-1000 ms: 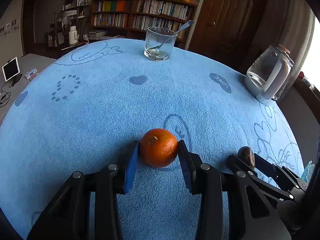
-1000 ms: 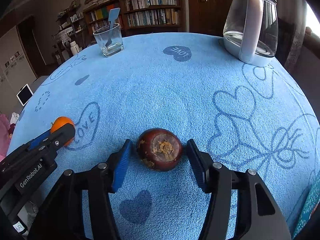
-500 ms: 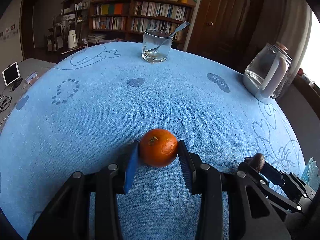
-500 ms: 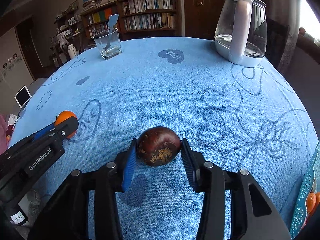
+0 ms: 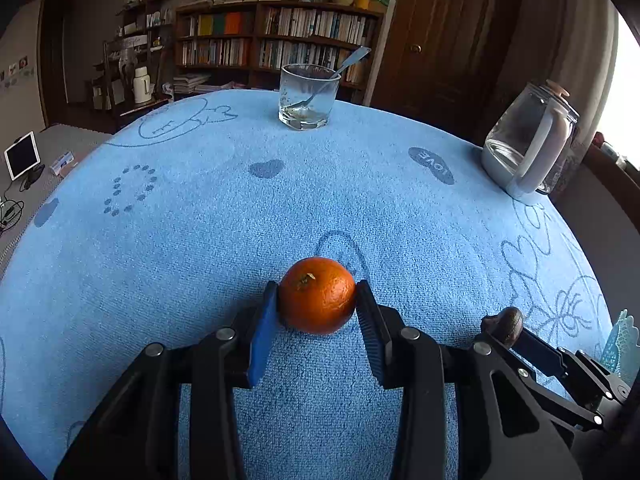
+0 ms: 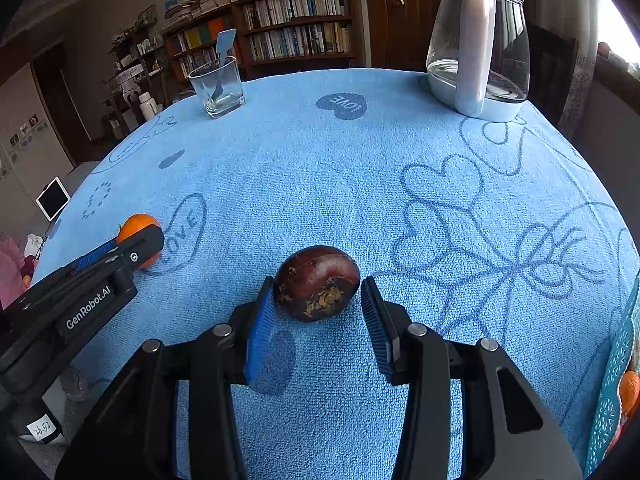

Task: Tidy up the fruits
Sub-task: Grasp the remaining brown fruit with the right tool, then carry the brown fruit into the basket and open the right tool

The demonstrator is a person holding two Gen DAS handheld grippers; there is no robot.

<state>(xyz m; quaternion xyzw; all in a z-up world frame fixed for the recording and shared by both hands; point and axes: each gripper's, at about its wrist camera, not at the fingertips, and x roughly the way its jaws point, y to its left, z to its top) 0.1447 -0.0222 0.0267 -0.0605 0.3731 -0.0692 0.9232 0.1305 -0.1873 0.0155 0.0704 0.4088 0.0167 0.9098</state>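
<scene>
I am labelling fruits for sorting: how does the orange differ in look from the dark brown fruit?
Colour: the orange is bright orange; the dark brown fruit is maroon-brown. Skin: the orange is finely pitted, with a small stalk; the dark brown fruit is shiny, with a rough tan patch. Shape: the orange looks round, the dark brown fruit broader and flatter. Both rest on the blue cloth.

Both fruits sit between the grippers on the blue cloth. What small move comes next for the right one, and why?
Probably close the right gripper a little more: the dark fruit touches only one pad, with a gap at the other. The left gripper already clamps the orange.
</scene>
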